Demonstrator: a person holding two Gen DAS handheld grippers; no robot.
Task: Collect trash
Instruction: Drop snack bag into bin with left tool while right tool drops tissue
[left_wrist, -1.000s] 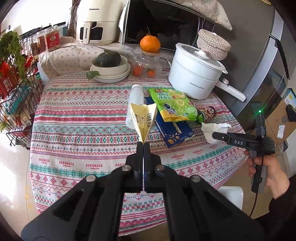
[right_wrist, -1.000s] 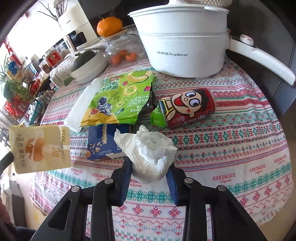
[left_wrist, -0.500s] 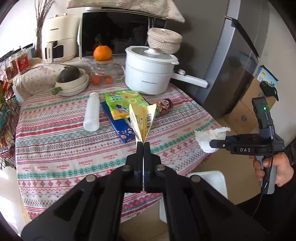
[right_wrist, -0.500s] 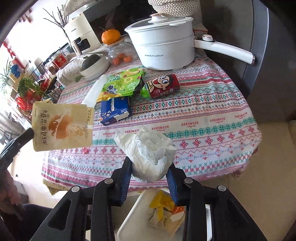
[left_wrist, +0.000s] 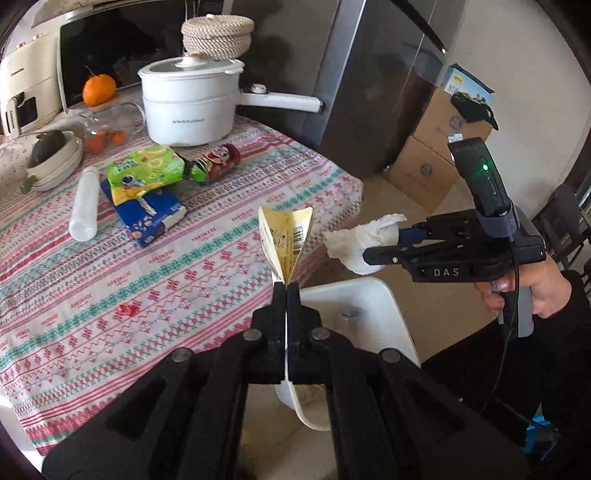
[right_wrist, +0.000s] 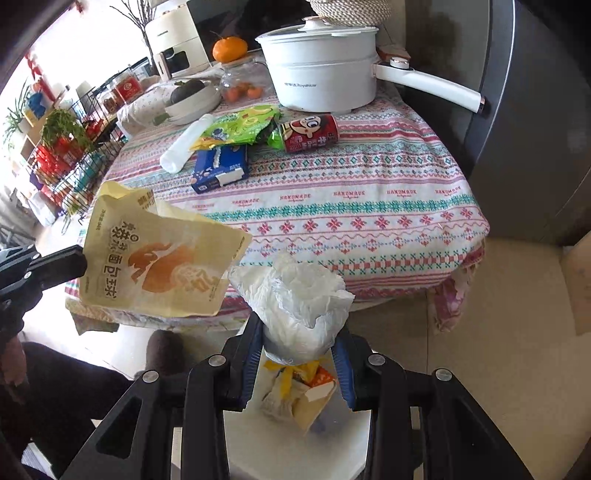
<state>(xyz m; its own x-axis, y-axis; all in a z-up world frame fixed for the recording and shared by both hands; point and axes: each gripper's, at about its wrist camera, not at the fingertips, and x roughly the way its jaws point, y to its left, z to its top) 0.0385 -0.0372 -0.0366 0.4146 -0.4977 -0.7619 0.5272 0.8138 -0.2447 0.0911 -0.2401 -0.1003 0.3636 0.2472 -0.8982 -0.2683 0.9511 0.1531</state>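
Note:
My left gripper (left_wrist: 286, 291) is shut on a yellow snack wrapper (left_wrist: 286, 240), held in the air over the table edge and the white trash bin (left_wrist: 364, 299); the wrapper also shows in the right wrist view (right_wrist: 159, 262). My right gripper (right_wrist: 295, 354) is shut on a crumpled white tissue (right_wrist: 299, 299), held above the bin (right_wrist: 295, 435), which holds wrappers (right_wrist: 291, 391). The right gripper with the tissue (left_wrist: 364, 240) also shows in the left wrist view. On the table lie a green chip bag (left_wrist: 144, 173), a blue box (left_wrist: 151, 218), a red can (left_wrist: 218, 162) and a white bottle (left_wrist: 85, 210).
A white electric pot (left_wrist: 192, 99) with a long handle, a glass jar with an orange (left_wrist: 98, 88) on it and a bowl with a squash (left_wrist: 51, 155) stand at the table's back. A grey fridge (left_wrist: 354, 85) and cardboard boxes (left_wrist: 432, 158) are to the right.
Both grippers have pulled back from the table and to the right with their loads. The bin is now directly under the tissue and just beyond the wrapper.

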